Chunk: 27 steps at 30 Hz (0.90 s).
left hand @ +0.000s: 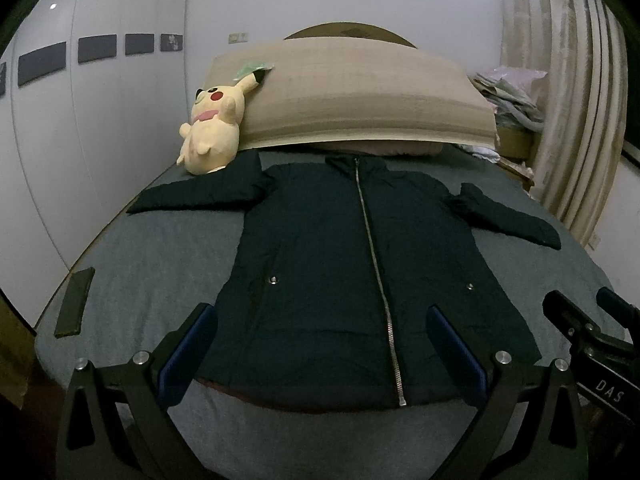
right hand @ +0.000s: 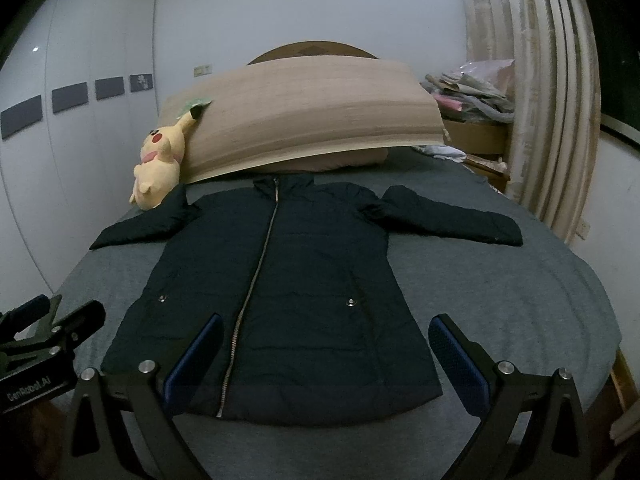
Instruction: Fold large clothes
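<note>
Dim bedroom. A bed [left hand: 140, 264] with a grey cover fills the centre; at 12 o'clock, an arched wooden headboard [right hand: 312, 49] behind a beige bolster [right hand: 304, 116]. White wardrobe doors [left hand: 100, 140] at 9 o'clock; cream curtains [right hand: 540, 120] at 2 o'clock, beside a cluttered wooden nightstand [right hand: 476, 134].

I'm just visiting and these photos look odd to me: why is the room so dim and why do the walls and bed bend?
Left wrist view: dim indoor light, so the dark jacket shows little detail; the fisheye lens bows the bed edge and walls, with black corners. Right wrist view: same gloom and bending, curtain curved; a small glare spot on the wardrobe.
</note>
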Motion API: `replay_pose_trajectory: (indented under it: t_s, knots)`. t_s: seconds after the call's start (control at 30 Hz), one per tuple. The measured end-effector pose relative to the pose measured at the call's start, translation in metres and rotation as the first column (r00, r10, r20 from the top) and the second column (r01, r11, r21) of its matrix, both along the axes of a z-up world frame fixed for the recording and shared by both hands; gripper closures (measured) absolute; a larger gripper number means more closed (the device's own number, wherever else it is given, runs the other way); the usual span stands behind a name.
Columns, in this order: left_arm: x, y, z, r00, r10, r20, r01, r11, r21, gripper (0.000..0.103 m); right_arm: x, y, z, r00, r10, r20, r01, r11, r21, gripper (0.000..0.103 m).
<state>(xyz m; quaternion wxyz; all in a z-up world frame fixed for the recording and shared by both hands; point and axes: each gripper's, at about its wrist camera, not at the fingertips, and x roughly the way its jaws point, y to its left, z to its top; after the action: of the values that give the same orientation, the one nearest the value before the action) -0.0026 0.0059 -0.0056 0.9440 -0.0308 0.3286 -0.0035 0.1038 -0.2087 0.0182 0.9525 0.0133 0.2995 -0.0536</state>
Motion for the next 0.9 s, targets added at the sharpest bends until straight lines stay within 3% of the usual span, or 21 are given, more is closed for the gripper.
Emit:
replay_pose_trajectory:
  t_s: [0.9]
  knots:
    - [0.0012, -0.0019, -0.0033, 1.000, -0.003, -0.015, 0.004, 1.000, 0.006, 0.000, -0.0004, 0.0014, -0.0013, 1.000, -0.001, -0.010, 0.001, 1.000, -0.009, 0.000]
